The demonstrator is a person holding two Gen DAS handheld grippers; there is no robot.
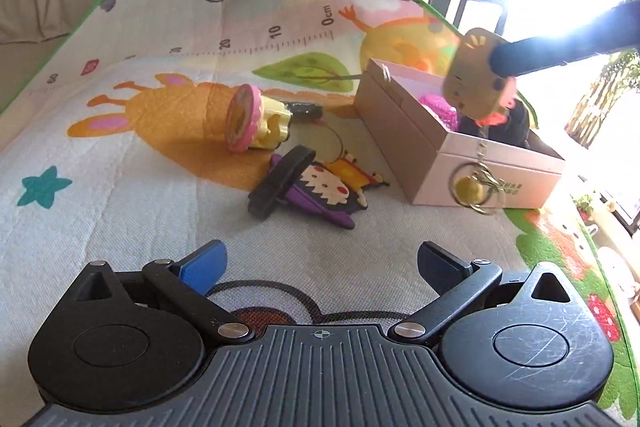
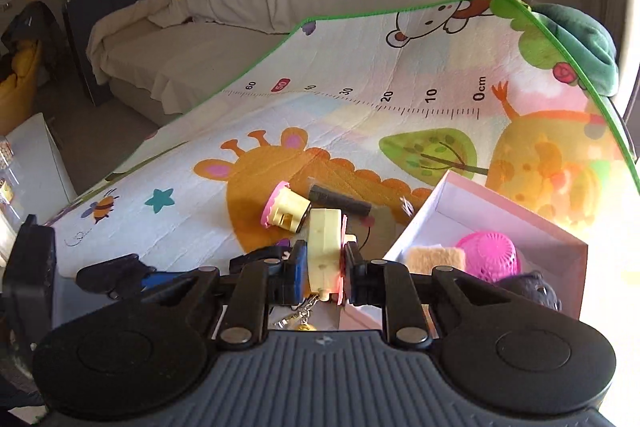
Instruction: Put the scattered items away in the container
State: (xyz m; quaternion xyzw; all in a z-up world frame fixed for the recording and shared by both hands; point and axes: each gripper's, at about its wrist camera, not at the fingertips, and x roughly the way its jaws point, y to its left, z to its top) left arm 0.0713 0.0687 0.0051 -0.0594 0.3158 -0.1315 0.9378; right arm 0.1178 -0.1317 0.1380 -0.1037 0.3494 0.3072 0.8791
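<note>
The right gripper (image 2: 325,259) is clamped on a cream keychain (image 2: 325,247), its chain and bell dangling below. Seen from the left wrist, the keychain (image 1: 478,75) hangs above the box's (image 1: 404,135) near corner, with its ring and bell (image 1: 474,187) swinging outside the front wall. The drop likely turns on that offset: the charm must go further over the box interior, toward the pink basket (image 2: 490,255), so the chain clears the rim. The left gripper (image 1: 320,267) is spread wide and empty, well short of the box. Left of the box on the mat (image 1: 120,187) lie a cupcake toy (image 1: 256,119), a dark stick (image 1: 306,111) and a purple charm (image 1: 316,191), all nearer the left gripper.
</note>
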